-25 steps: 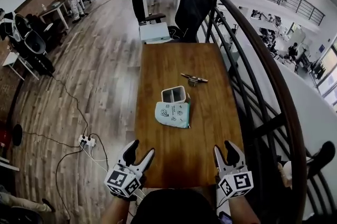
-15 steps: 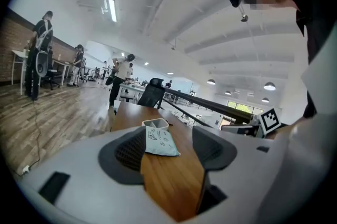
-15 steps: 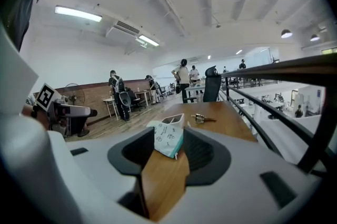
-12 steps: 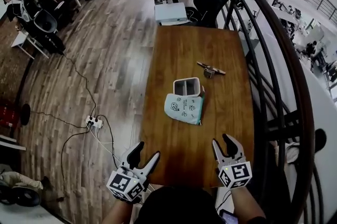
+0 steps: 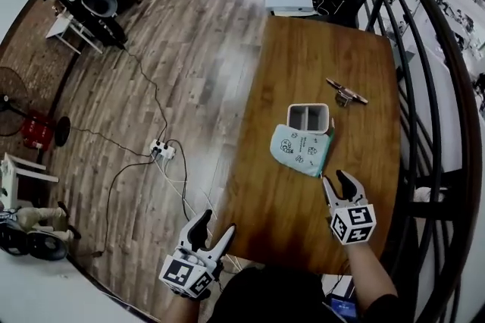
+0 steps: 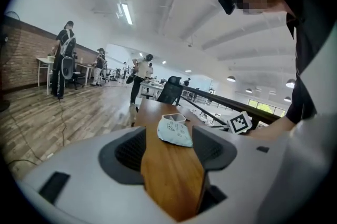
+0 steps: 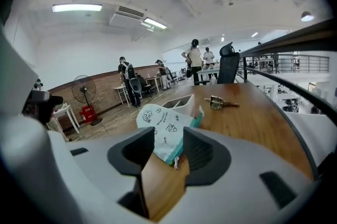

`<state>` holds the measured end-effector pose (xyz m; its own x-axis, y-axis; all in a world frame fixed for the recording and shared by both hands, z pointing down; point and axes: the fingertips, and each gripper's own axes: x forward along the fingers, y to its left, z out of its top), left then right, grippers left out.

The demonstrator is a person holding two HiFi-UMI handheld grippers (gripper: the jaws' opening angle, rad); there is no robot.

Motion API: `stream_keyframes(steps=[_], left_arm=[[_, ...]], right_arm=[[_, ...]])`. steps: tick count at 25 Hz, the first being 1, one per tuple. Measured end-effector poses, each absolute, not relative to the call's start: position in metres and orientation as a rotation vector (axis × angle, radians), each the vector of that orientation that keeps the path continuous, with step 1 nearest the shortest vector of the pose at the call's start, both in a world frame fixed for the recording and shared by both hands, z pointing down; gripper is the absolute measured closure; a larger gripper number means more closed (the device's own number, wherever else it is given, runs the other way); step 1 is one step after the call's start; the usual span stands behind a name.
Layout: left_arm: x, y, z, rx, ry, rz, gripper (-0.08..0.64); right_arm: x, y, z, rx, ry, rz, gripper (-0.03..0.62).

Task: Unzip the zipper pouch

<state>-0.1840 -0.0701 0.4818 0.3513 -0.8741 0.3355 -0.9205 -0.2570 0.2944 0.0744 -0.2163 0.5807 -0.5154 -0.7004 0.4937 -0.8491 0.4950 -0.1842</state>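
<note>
Head view: wooden table [image 5: 303, 71] between plank floor [image 5: 189, 48] and railing [image 5: 468, 117]; mid-table, zipper pouch [image 5: 301, 151]; left gripper [image 5: 217, 223] gaping, empty; right gripper [image 5: 336, 179] gaping round pouch's corner.

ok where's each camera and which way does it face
Head view: on the person's head, steeply down at table and pouch; left gripper, right gripper show.
Left gripper view: on that gripper, along the table toward the pouch; open jaws, person's torso show.
Right gripper view: on that gripper, close on the pouch; open jaws show.
All share the pouch.
</note>
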Motion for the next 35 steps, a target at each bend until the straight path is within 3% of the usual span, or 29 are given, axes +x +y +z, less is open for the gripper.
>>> stream_keyframes(steps=[4,10,21,25,29,35], left_arm=[[-0.183,-0.068,0.486,2.177,-1.588,0.155,0.284],[-0.169,-0.077,0.492,2.192,-1.563,0.155,0.29],[-0.167,-0.072,0.495,2.216,-1.534,0.181,0.313],[-0.174,-0.071,0.496,2.215,-1.533,0.19,0.313],[-0.175,-0.071,0.499,2.231,-1.503,0.207,0.313],[-0.16,-0.081,0.507,2.303,-1.41,0.225,0.313]], right_arm=[[0.066,-0.233,0.605,1.253,-2.367,0.659,0.407],[0.062,-0.255,0.641,1.264,-2.273,0.933,0.321],[0.048,-0.263,0.671,1.291,-2.187,1.225,0.325],[0.05,-0.26,0.673,1.295,-2.176,1.231,0.383],[0.047,-0.25,0.665,1.273,-2.185,1.265,0.508],[0.039,-0.226,0.641,1.208,-2.257,1.305,0.572]])
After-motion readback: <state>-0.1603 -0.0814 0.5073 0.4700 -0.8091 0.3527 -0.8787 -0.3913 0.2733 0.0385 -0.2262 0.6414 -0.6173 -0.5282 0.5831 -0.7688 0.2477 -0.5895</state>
